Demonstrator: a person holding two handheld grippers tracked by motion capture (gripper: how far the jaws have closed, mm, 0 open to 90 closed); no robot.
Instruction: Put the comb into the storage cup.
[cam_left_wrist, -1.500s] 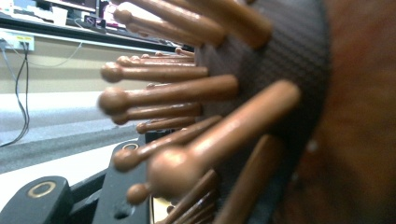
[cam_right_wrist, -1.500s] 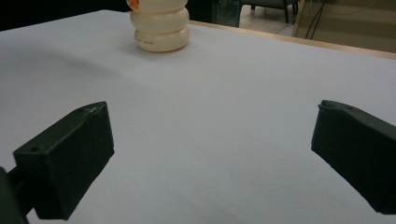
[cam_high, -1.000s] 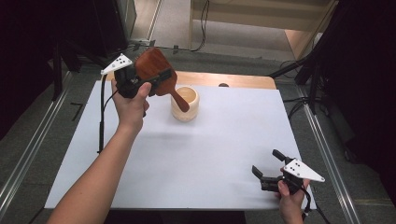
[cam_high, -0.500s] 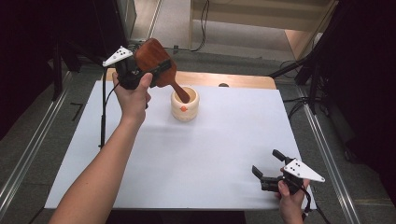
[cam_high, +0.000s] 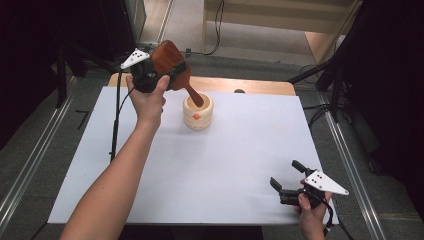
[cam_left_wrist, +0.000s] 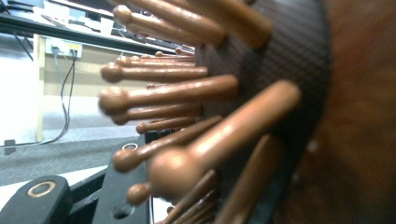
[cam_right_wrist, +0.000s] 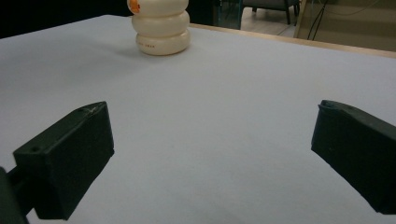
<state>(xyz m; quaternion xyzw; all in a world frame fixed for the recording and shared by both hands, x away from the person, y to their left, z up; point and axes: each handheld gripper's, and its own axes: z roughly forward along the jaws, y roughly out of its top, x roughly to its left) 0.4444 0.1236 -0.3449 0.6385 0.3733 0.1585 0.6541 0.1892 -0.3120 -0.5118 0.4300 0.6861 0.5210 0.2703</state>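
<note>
Partly hidden: hairbrush (cam_high: 170, 64) handle tip — inside cream ribbed cup (cam_high: 198, 113)
Left gripper (cam_high: 150, 75): clamped on hairbrush
Right gripper (cam_high: 290, 182): jaws apart — well nearer than cup

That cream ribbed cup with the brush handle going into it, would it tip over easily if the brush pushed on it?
Probably somewhat. The cup is small, free-standing and looks light, so a sideways push from the hairbrush handle leaning on its rim could tilt or slide it. Its stacked-ring shape looks squat and broad-based in the right gripper view, which should help. The smooth white table likely offers little grip.
</note>
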